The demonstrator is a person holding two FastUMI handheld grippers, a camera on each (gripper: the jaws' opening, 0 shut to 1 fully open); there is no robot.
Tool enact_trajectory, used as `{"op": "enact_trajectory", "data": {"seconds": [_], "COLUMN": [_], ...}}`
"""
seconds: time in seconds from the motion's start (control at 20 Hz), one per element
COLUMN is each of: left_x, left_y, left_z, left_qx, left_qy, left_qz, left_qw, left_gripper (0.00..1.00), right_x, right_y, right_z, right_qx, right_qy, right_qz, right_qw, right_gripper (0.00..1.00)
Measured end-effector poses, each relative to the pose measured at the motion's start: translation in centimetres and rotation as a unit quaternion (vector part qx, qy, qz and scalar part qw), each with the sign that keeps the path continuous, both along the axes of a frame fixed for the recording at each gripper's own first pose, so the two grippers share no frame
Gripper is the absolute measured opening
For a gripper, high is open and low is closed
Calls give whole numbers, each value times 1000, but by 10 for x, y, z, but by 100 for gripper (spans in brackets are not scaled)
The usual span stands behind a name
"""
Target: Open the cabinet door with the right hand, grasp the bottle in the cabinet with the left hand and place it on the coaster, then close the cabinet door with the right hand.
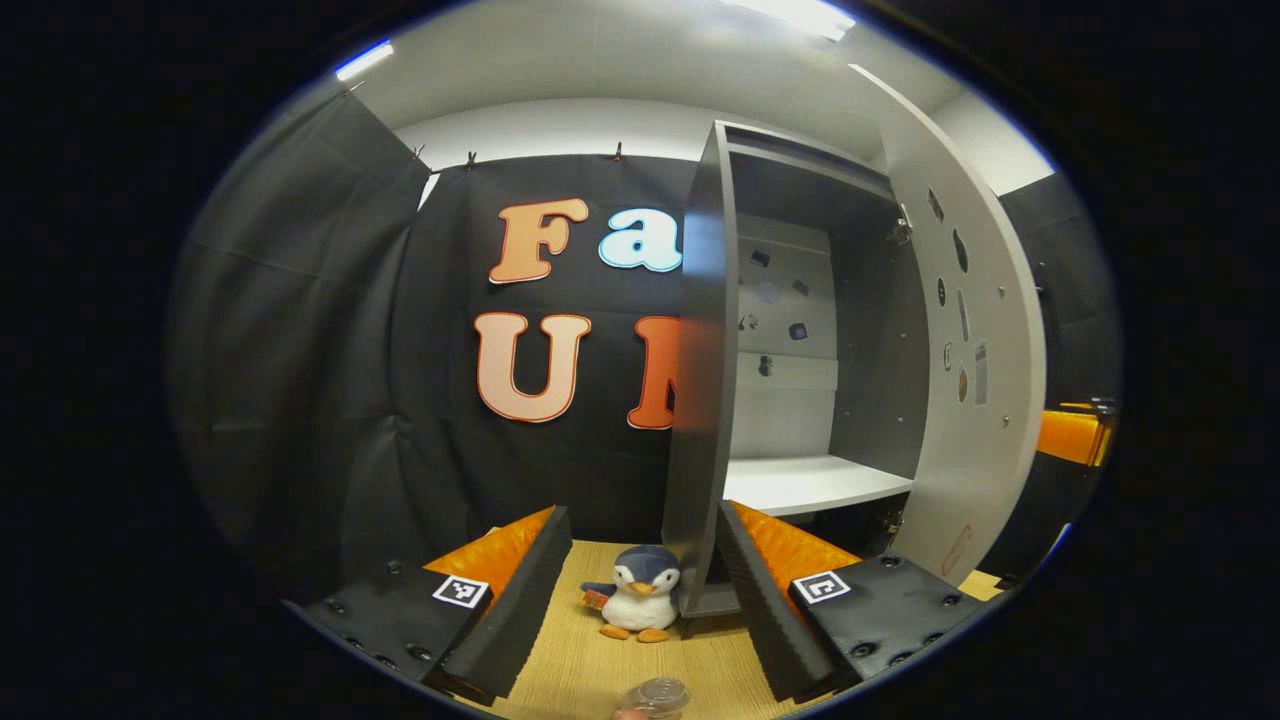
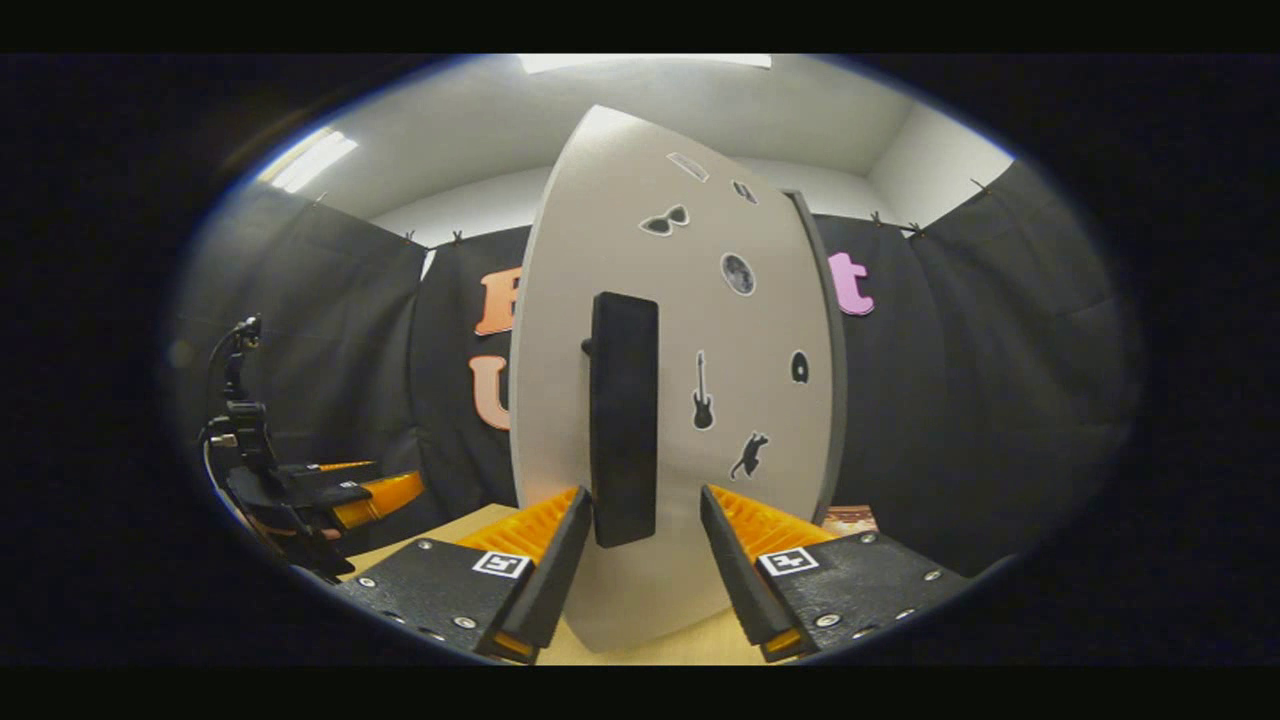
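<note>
The right gripper (image 2: 645, 545) has its jaws spread, with the lower end of the dark upright handle (image 2: 624, 430) standing between them; neither finger looks pressed on it, so I read it as released. That handle is fixed to the pale cabinet door (image 2: 740, 400), which faces this gripper and carries small stickers. The handle's long axis runs vertical, straight ahead of the jaws, so closing the door should be a matter of pinching or pushing there. The left gripper (image 1: 640, 600) is also spread and holds nothing. Directly below its jaws, at the bottom edge of the left gripper view, a clear bottle top (image 1: 655, 695) shows over the wooden table (image 1: 580, 670). Farther ahead sits a plush penguin (image 1: 637, 600) by the open cabinet (image 1: 800, 400), whose shelf looks bare.
</note>
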State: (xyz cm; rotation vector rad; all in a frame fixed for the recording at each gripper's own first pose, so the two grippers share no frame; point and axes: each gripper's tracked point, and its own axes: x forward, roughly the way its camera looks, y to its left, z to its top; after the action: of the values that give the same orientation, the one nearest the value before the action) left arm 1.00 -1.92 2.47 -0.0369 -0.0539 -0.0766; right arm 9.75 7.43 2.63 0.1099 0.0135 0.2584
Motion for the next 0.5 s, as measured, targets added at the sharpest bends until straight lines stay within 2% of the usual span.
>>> {"op": "enact_trajectory", "data": {"seconds": [0.05,0.1,0.15,0.3,0.4,0.45,0.5], "left_x": [2,7,11,28,39,42,44], "left_y": [6,12,20,38,45,50,53], "left_z": [0,-1,-1,-2,-1,0,1], "left_qx": [-2,-3,-4,-6,-5,-2,1], "left_qy": [0,0,2,3,0,1,2], "left_qz": [2,4,6,5,-3,-6,-10], "left_qw": [1000,1000,1000,1000,1000,1000,1000], "left_gripper": [95,95,95,95,95,95,95], "right_x": [7,11,11,20,31,35,40], "right_y": [7,12,16,27,32,35,37], "right_z": [0,0,0,-1,-4,-5,-6], "right_qx": [0,-2,-4,-7,-5,-4,-5], "right_qy": [-1,-2,-4,1,5,6,7], "right_qz": [7,11,12,2,-13,-20,-26], "right_qw": [1000,1000,1000,1000,1000,1000,1000], "right_gripper": [65,57,55,35,35,31,33]}}
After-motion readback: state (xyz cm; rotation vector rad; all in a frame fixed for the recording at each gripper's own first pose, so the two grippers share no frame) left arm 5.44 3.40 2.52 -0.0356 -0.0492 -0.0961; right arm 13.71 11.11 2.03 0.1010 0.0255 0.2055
